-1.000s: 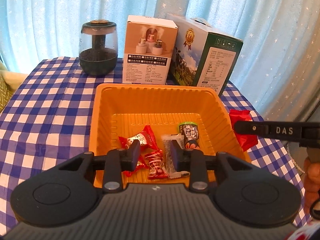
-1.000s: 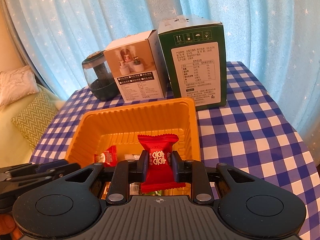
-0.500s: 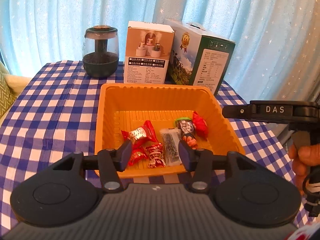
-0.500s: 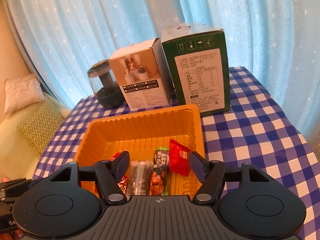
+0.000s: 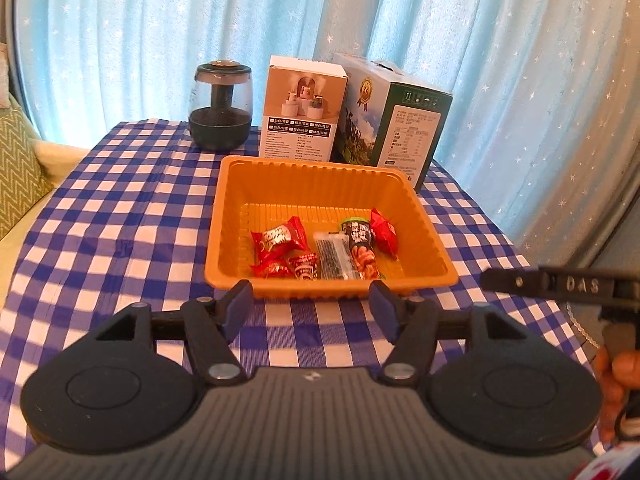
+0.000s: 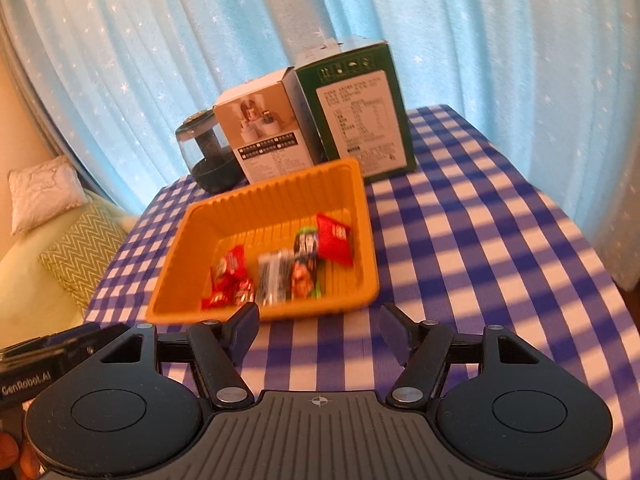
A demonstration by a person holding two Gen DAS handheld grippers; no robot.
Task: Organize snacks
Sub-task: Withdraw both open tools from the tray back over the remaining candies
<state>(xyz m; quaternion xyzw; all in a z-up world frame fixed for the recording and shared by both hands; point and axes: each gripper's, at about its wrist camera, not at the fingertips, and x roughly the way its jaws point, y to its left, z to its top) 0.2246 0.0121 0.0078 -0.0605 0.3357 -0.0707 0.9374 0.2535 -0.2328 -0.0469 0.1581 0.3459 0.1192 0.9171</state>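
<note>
Evidently the snacks [image 5: 320,254] lie gathered low in the orange tray [image 5: 228,216] at frame centre, probably all sorted, though blur hides detail. Below it, the left gripper [image 5: 312,306] and right gripper [image 6: 318,328] hang spread, empty.

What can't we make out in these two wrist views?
- Snack labels in the orange tray: right wrist view is motion-blurred; too small in the left.
- Green box print: too small in both.
- Near table edge: hidden by each gripper body.
- Right gripper: cut off at the left view's right edge.
</note>
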